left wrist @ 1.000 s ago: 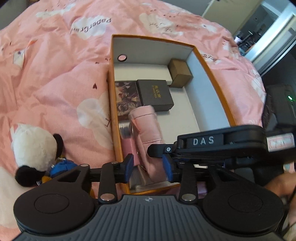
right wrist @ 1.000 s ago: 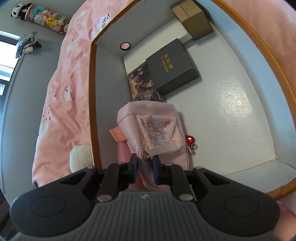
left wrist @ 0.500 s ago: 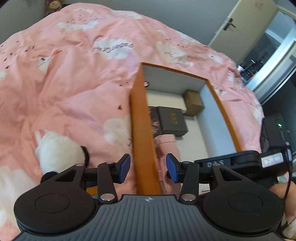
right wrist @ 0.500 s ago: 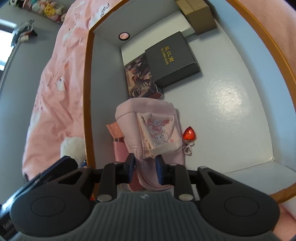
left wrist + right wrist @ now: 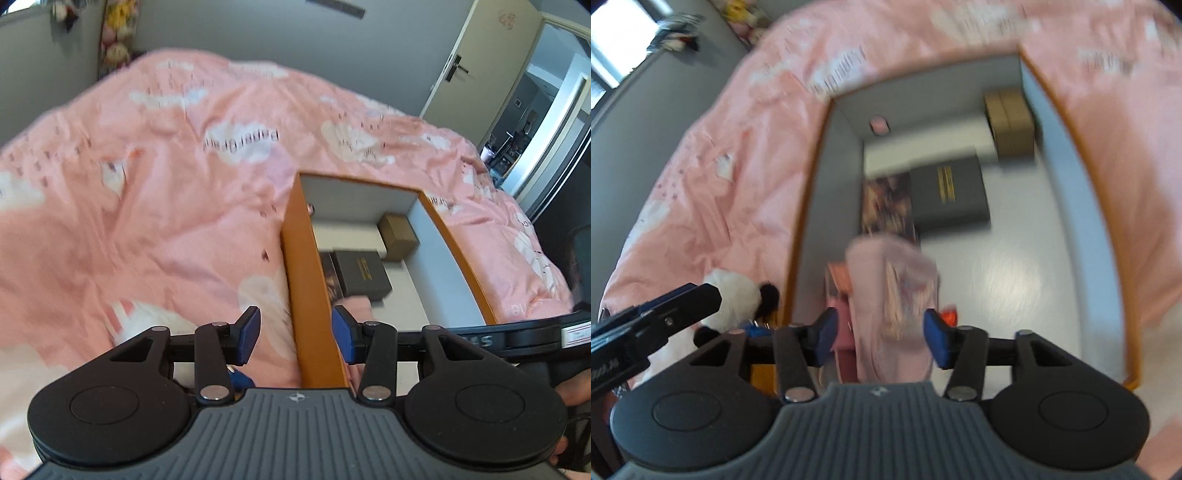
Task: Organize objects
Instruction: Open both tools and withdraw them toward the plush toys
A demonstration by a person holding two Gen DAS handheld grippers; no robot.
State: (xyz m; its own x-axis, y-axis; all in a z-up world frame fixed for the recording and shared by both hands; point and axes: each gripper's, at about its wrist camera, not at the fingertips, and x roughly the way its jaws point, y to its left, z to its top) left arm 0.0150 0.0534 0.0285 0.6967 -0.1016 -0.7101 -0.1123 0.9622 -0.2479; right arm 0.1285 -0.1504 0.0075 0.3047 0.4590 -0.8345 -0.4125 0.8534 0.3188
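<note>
Right claw (image 5: 879, 338) just spread, pink pouch (image 5: 894, 295) loose between; left claw (image 5: 295, 334) spread astride box wall (image 5: 310, 295) at 12 — risks snagging, tipping box

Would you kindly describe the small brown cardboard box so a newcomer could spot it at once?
On the pink bedspread lies an orange-rimmed box with a pale interior. The small brown cardboard box sits in its far right corner, plain and unprinted, unlike the dark gold-lettered box nearby.

Little can be read: the bedcover (image 5: 166, 206) carries blurred upside-down lettering on a white cloud, the black box (image 5: 364, 271) has illegible gold characters, and the right claw (image 5: 877, 341) arm shows partial letters "AS".
</note>
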